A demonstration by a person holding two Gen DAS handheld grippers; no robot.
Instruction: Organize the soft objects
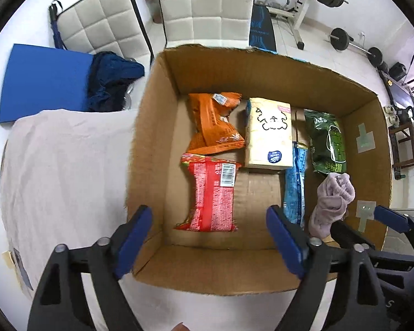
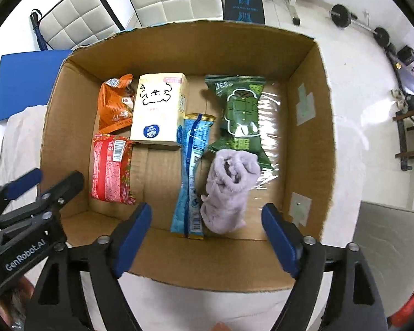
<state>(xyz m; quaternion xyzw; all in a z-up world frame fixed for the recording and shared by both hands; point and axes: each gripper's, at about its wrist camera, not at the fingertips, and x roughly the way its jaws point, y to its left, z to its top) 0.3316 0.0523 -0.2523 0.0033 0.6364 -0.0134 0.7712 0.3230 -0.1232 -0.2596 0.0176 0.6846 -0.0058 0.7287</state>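
Both the left tongs (image 1: 209, 244) and right tongs (image 2: 207, 240) hover wide open and empty over the cardboard box (image 2: 306, 143), where the lilac sock (image 2: 229, 190) lies beside the snack packets, seemingly already stowed.

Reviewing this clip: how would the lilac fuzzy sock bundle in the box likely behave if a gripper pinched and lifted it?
The lilac sock bundle looks plush and loosely rolled, so it would probably squash under the pads and droop or partly unroll. It seems light, and its fuzzy surface should resist slipping. It partly overlaps the green snack packet, which might shift a little.
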